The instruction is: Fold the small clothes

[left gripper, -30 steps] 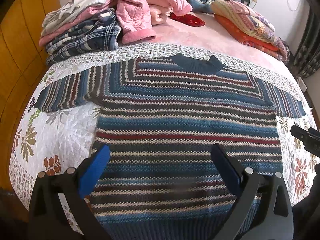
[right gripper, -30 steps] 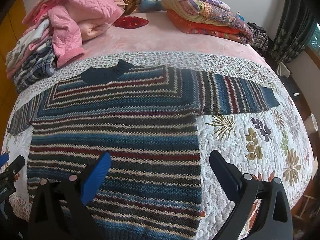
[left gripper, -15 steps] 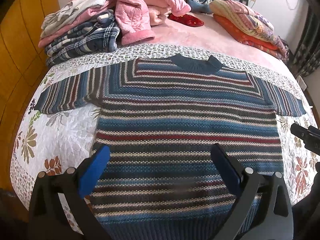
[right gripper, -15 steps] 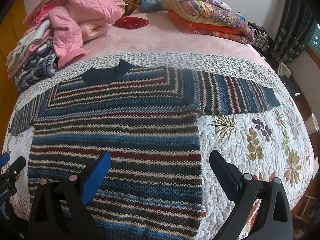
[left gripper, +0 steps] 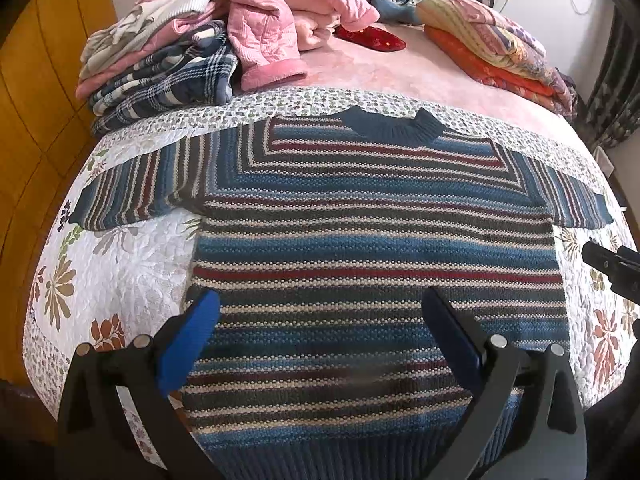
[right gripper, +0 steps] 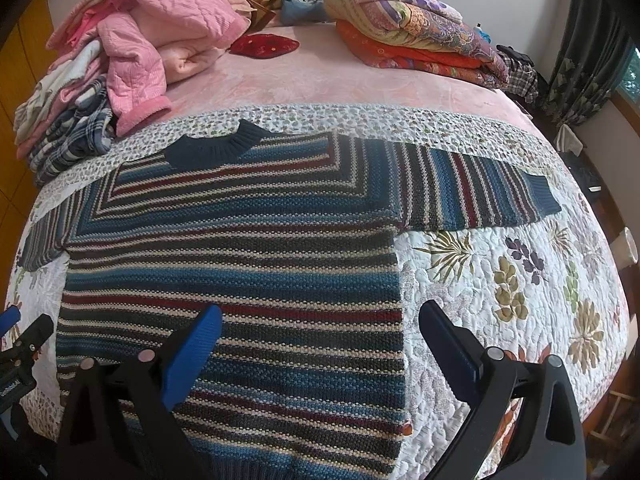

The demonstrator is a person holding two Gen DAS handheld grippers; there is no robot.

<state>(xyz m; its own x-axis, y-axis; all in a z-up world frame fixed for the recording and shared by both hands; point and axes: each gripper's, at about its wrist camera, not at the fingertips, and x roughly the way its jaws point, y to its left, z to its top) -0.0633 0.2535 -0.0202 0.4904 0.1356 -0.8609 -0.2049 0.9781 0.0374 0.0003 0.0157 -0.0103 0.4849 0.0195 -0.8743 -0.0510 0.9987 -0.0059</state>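
Striped sweater (left gripper: 372, 248) lies flat beneath both tools; left tool (left gripper: 320, 332) and right tool (right gripper: 320, 340) gape apart.

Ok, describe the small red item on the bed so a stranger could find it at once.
Start at the bed's far end, on the pink blanket beyond the striped sweater. Between the pile of pink quilted clothes and the stack of folded orange and patterned quilts lies a flat dark red pouch. It alone is deep red, speckled with small dots, and lies by itself.

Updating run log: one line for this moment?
striped sweater flat, unfolded | left gripper open, above hem | right gripper open, above hem
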